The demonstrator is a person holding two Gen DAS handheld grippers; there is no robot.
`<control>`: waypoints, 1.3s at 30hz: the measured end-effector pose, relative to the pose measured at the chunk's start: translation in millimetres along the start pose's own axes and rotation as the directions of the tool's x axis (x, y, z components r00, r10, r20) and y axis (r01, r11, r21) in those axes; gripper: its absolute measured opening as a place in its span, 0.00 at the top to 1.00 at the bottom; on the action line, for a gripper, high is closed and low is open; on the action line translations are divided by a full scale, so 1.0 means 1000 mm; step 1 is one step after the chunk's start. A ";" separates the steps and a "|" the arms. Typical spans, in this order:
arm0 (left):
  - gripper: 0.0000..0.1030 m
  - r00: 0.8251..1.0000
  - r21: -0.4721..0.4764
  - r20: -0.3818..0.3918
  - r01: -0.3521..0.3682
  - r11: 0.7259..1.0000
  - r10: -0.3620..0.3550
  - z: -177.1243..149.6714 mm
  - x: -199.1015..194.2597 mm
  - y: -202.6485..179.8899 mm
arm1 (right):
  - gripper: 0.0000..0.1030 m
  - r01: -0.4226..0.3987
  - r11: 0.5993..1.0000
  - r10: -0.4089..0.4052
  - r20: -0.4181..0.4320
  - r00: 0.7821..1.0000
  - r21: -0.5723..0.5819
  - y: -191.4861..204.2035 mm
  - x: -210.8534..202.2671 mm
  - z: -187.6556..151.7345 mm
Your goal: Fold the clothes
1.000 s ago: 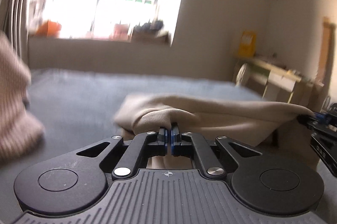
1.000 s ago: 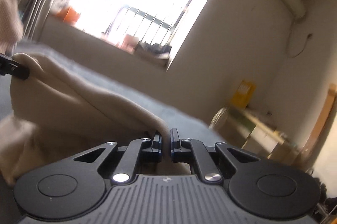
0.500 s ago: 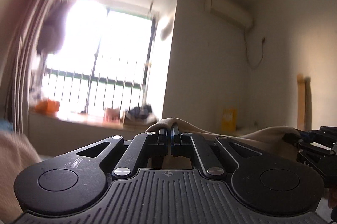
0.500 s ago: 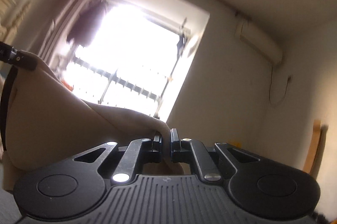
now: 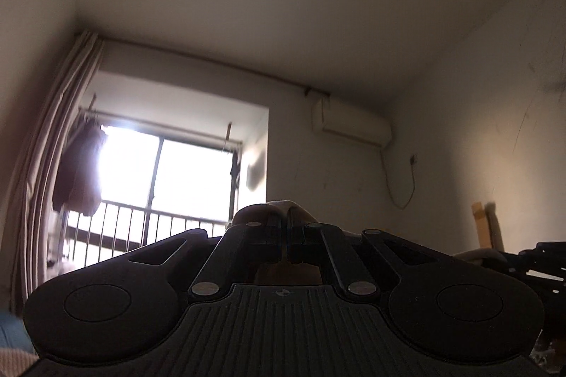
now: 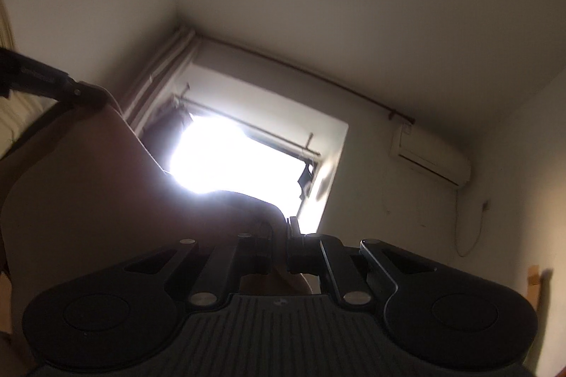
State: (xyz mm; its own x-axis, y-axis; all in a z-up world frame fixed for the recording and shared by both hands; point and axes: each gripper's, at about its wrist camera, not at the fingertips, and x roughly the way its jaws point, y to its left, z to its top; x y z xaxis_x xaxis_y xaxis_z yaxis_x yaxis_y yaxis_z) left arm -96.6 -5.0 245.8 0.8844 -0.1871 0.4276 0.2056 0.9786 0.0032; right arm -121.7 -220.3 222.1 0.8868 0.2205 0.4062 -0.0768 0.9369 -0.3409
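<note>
You hold the beige garment (image 6: 92, 200) up in the air between 2 grippers: the left gripper (image 5: 286, 228) and the right gripper (image 6: 286, 235) are both closed on its top edge. It looks soft and light, so keep the edge stretched between both pinches.
</note>
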 end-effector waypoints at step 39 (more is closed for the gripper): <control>0.02 0.452 -0.181 -0.886 -0.145 0.973 -0.098 -0.336 0.097 0.095 | 0.86 0.550 0.721 0.220 -0.893 0.393 0.420 -0.131 0.079 -0.426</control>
State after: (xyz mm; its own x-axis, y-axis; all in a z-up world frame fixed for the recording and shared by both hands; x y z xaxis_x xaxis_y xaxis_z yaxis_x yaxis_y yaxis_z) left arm 149.3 41.3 -16.3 0.7513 -0.2561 -0.6082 0.1481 0.9636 -0.2227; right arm 152.9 -441.1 -62.7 0.7387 0.0509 -0.6721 0.2410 0.9113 0.3339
